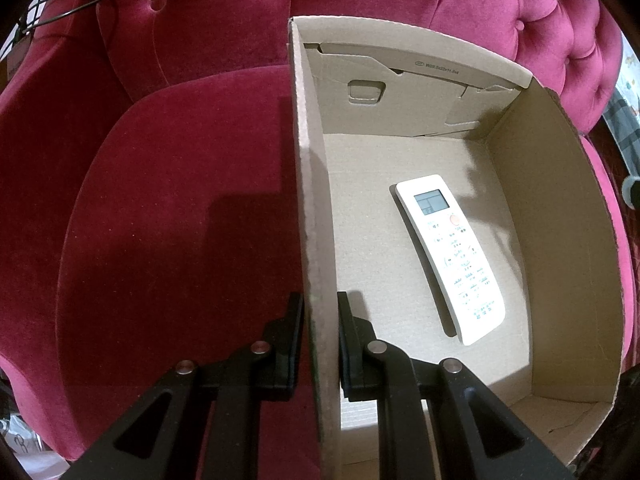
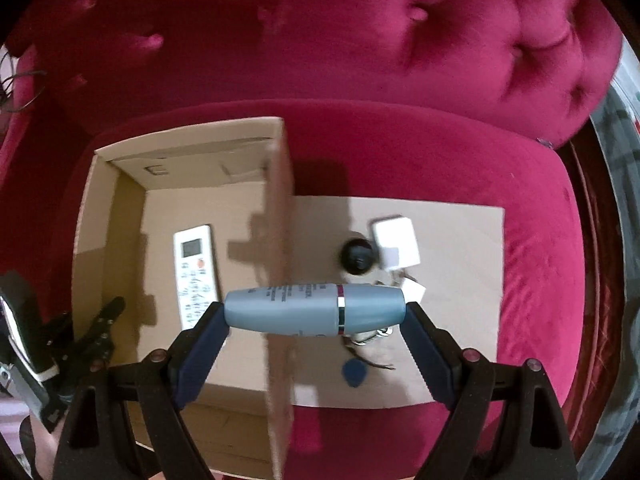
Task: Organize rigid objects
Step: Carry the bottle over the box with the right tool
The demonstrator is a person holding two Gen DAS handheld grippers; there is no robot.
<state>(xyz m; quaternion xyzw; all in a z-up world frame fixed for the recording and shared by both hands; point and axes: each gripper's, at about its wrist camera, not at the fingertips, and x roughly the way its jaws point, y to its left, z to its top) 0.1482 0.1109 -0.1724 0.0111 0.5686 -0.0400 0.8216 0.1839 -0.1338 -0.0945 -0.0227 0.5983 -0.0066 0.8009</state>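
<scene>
Right now your right gripper (image 2: 316,312) clamps a grey-blue bottle (image 2: 316,310) end to end, crosswise above the cardboard box's (image 2: 280,200) right wall. Your left gripper (image 1: 320,344) pinches the box's left wall between nearly closed jaws. Farther in, a white remote control (image 1: 450,256) lies face up on the box floor. Beside the box, on a flat cardboard sheet (image 2: 460,320), sit a white charger block (image 2: 396,246), a dark round object (image 2: 358,258) and a blue pick (image 2: 354,372), all on the crimson velvet chair (image 2: 360,60).
</scene>
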